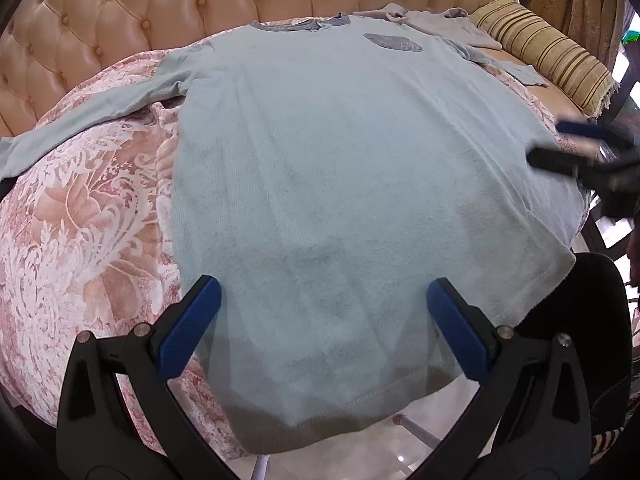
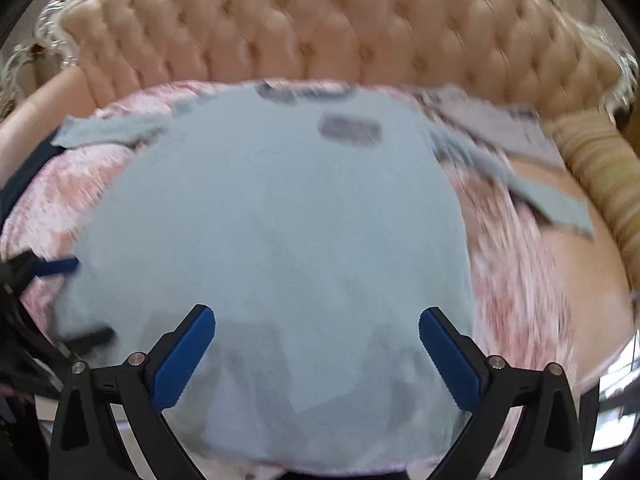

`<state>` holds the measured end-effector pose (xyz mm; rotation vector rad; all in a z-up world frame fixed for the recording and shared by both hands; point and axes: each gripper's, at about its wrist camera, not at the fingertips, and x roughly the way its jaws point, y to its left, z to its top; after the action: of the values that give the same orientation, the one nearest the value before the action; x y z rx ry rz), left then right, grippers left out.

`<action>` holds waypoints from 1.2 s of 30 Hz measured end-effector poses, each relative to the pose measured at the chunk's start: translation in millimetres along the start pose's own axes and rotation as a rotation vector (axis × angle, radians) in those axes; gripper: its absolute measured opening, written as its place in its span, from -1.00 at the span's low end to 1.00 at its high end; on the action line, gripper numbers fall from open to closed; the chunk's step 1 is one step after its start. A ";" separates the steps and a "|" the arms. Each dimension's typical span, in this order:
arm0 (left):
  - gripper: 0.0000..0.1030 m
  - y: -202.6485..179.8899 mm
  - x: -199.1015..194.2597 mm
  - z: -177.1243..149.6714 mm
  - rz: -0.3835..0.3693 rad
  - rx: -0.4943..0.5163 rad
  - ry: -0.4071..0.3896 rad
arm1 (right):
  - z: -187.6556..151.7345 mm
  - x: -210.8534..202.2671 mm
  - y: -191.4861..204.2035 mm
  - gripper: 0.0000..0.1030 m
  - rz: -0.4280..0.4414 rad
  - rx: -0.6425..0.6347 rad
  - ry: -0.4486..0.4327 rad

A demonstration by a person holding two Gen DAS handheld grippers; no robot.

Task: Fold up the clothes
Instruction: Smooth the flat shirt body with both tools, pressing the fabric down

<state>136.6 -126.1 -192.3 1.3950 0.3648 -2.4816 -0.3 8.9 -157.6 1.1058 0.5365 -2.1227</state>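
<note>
A pale blue long-sleeved shirt (image 1: 320, 160) with a grey chest pocket (image 1: 392, 42) lies spread flat, front up, on a pink patterned cover (image 1: 80, 220). Its hem hangs over the near edge. My left gripper (image 1: 324, 304) is open above the lower part of the shirt, nothing between its blue pads. The right gripper (image 1: 560, 144) shows at the shirt's right edge, open. In the blurred right wrist view the same shirt (image 2: 280, 220) fills the middle, my right gripper (image 2: 316, 336) is open over its hem, and the left gripper (image 2: 72, 300) is at the shirt's left side.
A tufted beige headboard (image 1: 180, 0) curves behind the shirt. A gold striped bolster pillow (image 1: 548, 52) lies at the back right, with a grey garment (image 1: 440, 20) beside it. Glossy floor (image 1: 400, 440) shows below the near edge.
</note>
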 end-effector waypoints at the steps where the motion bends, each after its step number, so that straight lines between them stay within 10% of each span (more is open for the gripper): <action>1: 1.00 0.2 0.2 0.3 0.000 -0.001 0.003 | 7.4 2.9 6.2 1.00 0.005 -0.028 0.003; 19: 1.00 10.0 -6.2 10.7 -0.079 -0.031 0.032 | -0.7 42.4 -3.3 1.00 0.097 -0.006 0.102; 31: 1.00 42.5 72.2 170.7 -0.009 -0.075 0.112 | -16.6 36.1 -0.3 1.00 0.062 0.004 0.026; 36: 1.00 52.2 92.4 179.9 -0.028 -0.107 0.154 | -7.4 27.7 -2.9 1.00 0.131 -0.009 0.059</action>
<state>-33.4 -247.3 -185.3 1.5505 0.5446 -2.3443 -9.7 5.2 -184.5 1.1696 0.4870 -1.9788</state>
